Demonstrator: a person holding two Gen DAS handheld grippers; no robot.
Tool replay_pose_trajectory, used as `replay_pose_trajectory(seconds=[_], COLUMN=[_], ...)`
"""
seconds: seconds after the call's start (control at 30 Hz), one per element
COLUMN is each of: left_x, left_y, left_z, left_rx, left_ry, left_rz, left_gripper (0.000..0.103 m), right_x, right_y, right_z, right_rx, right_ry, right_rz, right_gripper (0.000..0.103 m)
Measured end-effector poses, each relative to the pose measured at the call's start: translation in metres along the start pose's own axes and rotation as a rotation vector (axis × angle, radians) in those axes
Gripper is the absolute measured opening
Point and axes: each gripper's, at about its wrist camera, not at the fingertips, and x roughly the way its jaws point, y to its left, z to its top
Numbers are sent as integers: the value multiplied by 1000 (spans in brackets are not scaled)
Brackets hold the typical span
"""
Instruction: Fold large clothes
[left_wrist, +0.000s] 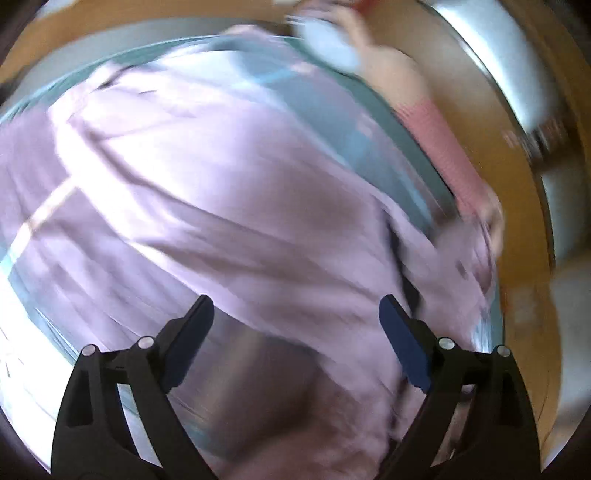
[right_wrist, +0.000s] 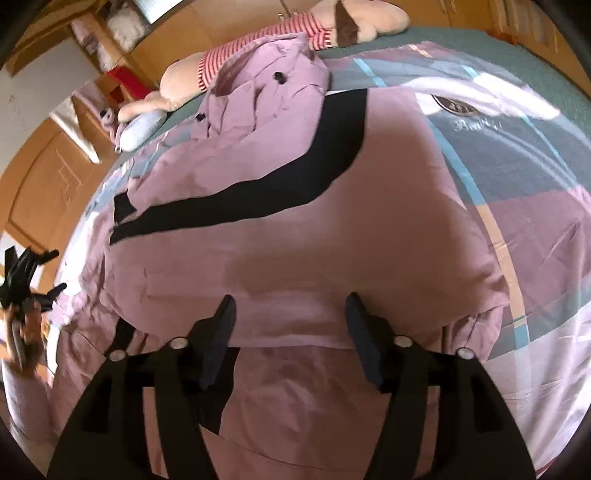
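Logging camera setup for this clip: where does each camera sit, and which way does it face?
Left wrist: on the left gripper, looking along its open fingers, down at the blurred pink garment on the bed; a striped plush toy lies beyond.
Right wrist: on the right gripper, open above the garment, facing its collar and the plush toy; the left gripper in the person's hand shows at the left edge.
Shared: garment, bed, plush toy.
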Motion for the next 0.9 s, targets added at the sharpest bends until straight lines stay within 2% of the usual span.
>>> replay_pose_trajectory(seconds=[0.1, 0.23, 0.3, 0.33, 0.37, 0.4, 0.43, 0.53, 0.6, 0.63, 0.67, 0.73, 0.77, 0.83, 0.9], left_x=[6, 7, 12, 11, 11, 16, 17, 10, -9, -29, -39, -64, -78, -100, -103], left_y=[44, 80, 93, 95, 92, 90, 89, 81, 66, 45, 28, -23, -54, -113, -153], left_z=[24, 38, 41, 42, 45, 47, 47, 46, 42, 39, 36, 19, 3, -41, -88], left_rx=[-123, -174, -223, -223, -196, -174, -163, -150, -145, -105, -65, 65, 157, 349, 504], left_ry=[-7, -64, -63, -81, -83, -61, -66, -111, -178, -225, -244, -272, -277, -252, -185], left_rz=[-6, 66, 15, 1, -32, -49, -37, -62, -134, -195, -223, -282, -335, -443, -501], left_gripper=[92, 90, 87, 61, 44, 20, 11, 3, 2, 2, 2, 2, 2, 3, 4], right_x=[5, 11, 14, 14, 15, 15, 15, 15, 14, 14, 13, 12, 12, 10, 8], right_y=[11, 9, 7, 7, 7, 8, 9, 10, 9, 7, 6, 5, 4, 2, 0], right_z=[0, 0, 1, 0, 1, 0, -1, -2, -1, -1, 0, 0, 0, 1, 1], right_rx=[-76, -90, -82, -81, -81, -84, -87, -89, -76, -66, -55, -33, -24, -5, 25], right_ry=[3, 11, 14, 15, 15, 14, 13, 12, 12, 12, 12, 11, 10, 10, 9], right_rz=[-47, -48, -44, -44, -45, -47, -50, -52, -45, -39, -32, -20, -15, -3, 15], right_gripper=[72, 74, 74, 74, 74, 75, 75, 75, 75, 75, 75, 75, 75, 75, 75])
